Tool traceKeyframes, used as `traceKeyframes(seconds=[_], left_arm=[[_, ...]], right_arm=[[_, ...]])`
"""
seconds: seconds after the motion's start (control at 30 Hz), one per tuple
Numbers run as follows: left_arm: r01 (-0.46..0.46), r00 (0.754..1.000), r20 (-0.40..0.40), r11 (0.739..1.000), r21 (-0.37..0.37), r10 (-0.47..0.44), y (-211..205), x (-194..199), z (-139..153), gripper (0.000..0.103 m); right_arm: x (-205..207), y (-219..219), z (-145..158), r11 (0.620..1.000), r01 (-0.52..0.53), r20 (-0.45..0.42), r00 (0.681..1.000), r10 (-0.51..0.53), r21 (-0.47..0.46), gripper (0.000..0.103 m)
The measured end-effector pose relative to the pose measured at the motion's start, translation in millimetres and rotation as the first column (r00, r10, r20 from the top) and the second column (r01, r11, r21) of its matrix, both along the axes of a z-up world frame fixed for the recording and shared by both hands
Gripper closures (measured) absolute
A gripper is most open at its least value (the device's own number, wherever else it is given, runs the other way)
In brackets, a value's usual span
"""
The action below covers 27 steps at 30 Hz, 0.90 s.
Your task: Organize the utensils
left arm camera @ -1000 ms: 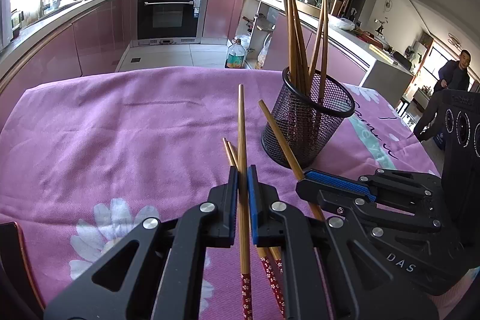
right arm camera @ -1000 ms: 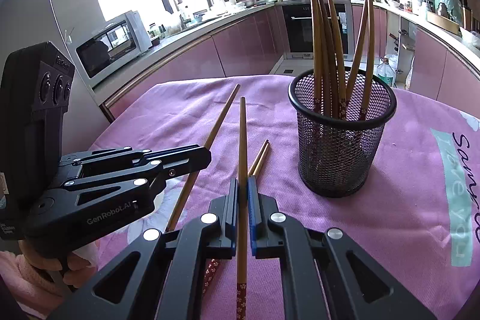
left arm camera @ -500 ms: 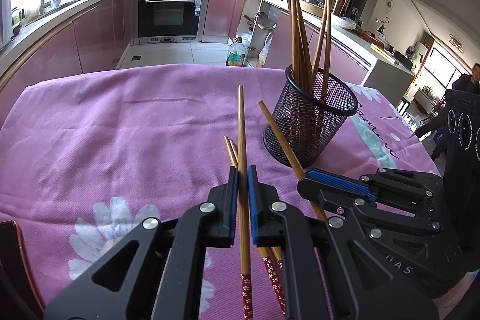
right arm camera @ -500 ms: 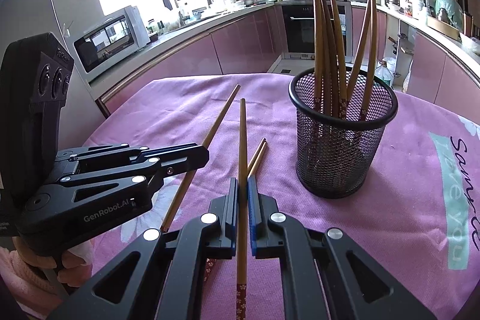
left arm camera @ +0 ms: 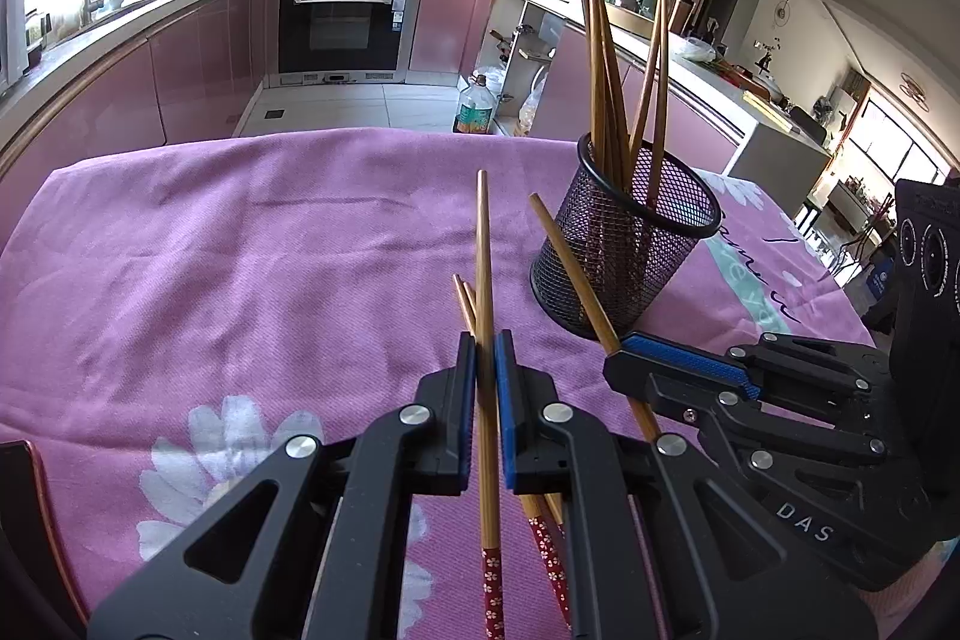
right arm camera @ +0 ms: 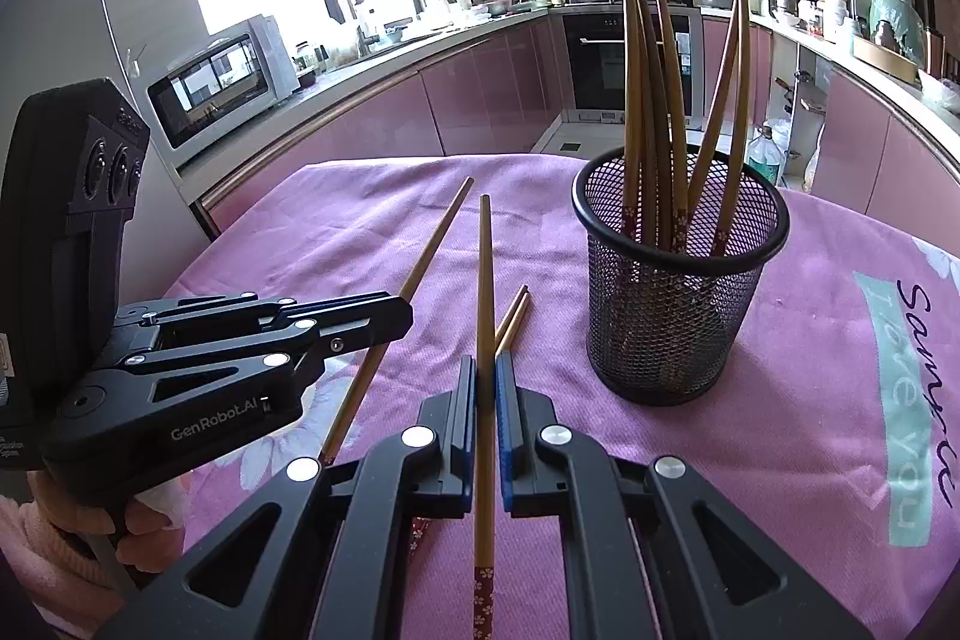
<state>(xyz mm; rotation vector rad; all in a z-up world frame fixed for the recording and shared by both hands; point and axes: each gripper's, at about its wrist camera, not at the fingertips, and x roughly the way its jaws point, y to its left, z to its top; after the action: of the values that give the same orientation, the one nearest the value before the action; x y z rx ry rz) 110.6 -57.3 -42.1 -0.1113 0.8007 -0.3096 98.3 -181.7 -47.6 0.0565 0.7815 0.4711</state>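
2 hand-held grippers are up, and each one is pinching a single chopstick. We see the left hand-held gripper point(left arm camera: 486, 358) closed on a chopstick point(left arm camera: 483, 250), blue pads pressed tight to the wood, the plain tip pointing toward 12 o'clock and the red flowered end trailing back under the fingers. From the right wrist view, that same left hand-held gripper point(right arm camera: 396, 313) sits at 9 o'clock, its chopstick slanting up toward 1 o'clock.

We see the right hand-held gripper point(right arm camera: 487, 370) clamped just as tight on its own chopstick point(right arm camera: 485, 268), which runs straight toward 12 o'clock with the flowered end low in the frame. In the left wrist view the right hand-held gripper point(left arm camera: 624, 349) comes in from 3 o'clock, its stick angled toward 11 o'clock.

Beneath both grippers, a pair of loose chopsticks point(right arm camera: 515, 313) lies flat on the surface point(left arm camera: 240, 250), which is covered in a purple cloth printed with white flowers. We catch their tips just left of the held stick in the left wrist view.

At 2 o'clock from the right hand-held gripper stands the black mesh holder point(right arm camera: 678, 316), upright on the cloth, with several chopsticks point(right arm camera: 666, 100) already leaning inside it, tips up. It is near both held sticks but apart from them.
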Motion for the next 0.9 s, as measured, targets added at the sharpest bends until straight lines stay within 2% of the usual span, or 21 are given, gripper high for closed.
traceKeyframes(seconds=[0.9], left_arm=[[0.001,1.000,-0.022,1.000,-0.007,-0.001,0.4,1.1,-6.1,0.096]], right_arm=[[-2.7,-4.3,-4.2,1.000,0.005,-0.009,1.000,-0.005,0.011,0.098]])
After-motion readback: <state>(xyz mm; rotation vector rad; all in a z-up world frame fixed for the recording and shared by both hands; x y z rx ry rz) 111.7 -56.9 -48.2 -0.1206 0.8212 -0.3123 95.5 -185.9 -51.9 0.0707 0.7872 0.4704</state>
